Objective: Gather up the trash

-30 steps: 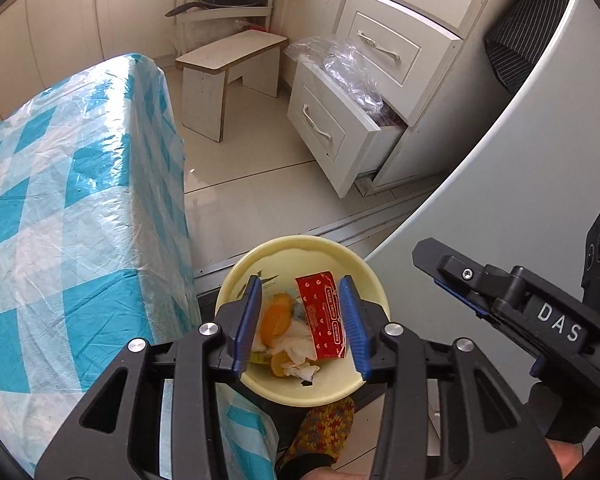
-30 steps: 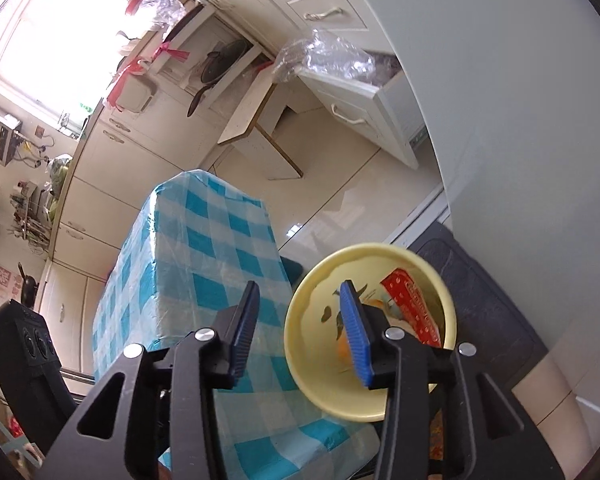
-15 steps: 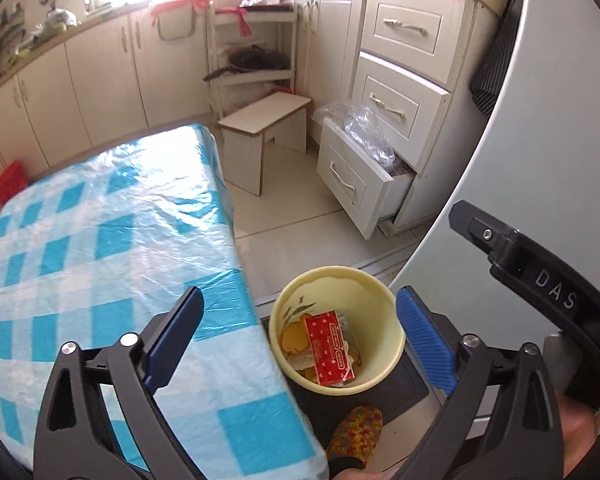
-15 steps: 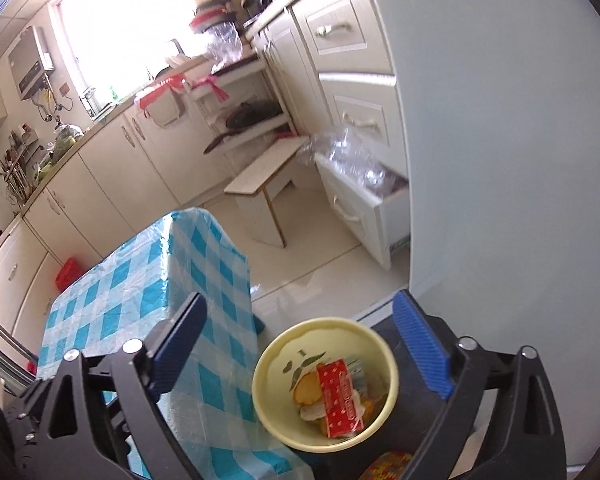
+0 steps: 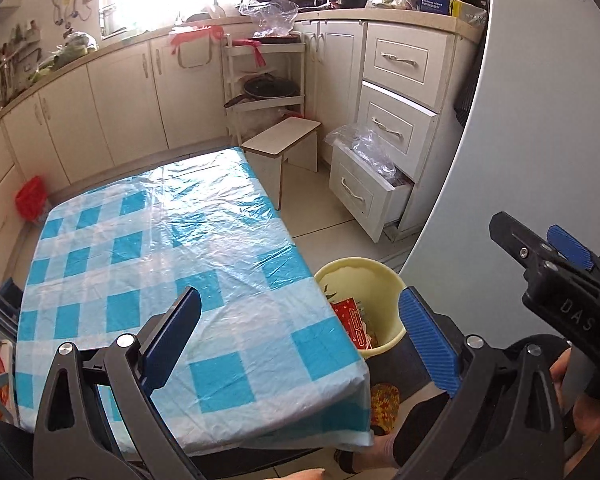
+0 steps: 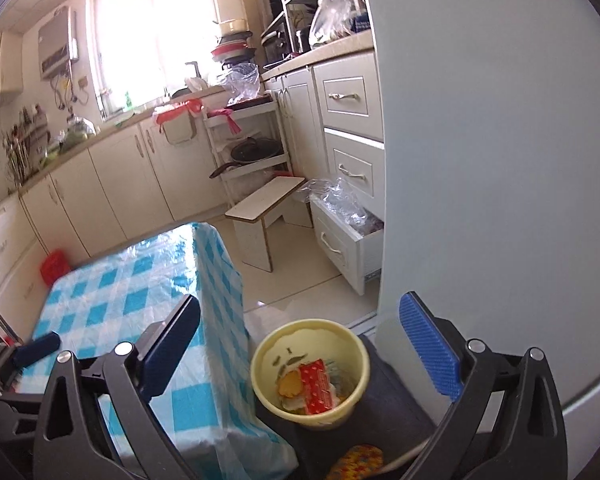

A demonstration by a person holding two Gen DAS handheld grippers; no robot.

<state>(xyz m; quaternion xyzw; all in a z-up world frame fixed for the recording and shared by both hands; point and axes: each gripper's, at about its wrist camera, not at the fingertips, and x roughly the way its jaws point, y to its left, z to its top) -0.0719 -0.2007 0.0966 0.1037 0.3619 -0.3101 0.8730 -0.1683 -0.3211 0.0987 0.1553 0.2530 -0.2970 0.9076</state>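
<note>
A yellow trash bin (image 5: 360, 266) (image 6: 312, 326) stands on a dark mat on the floor, beside the corner of the table. It holds a red wrapper (image 5: 354, 322) (image 6: 316, 384), orange peel (image 6: 290, 386) and white scraps. My left gripper (image 5: 298, 298) hangs wide open above the table corner and bin, holding nothing. My right gripper (image 6: 300, 302) is high over the bin, its jaws opening wide with nothing between them. It also shows at the right edge of the left wrist view (image 5: 528, 236).
The table (image 5: 160, 248) (image 6: 120, 300) has a blue checked plastic cloth. A white appliance wall (image 5: 520, 120) rises at right. A low stool (image 5: 280, 140) and an open drawer (image 5: 364, 192) with plastic bags stand behind. A slippered foot (image 5: 384, 400) is near the bin.
Both grippers have risen and drawn back from the bin, and their jaws have spread from narrow to wide. The bin now looks small and low; the tabletop has come into view.
</note>
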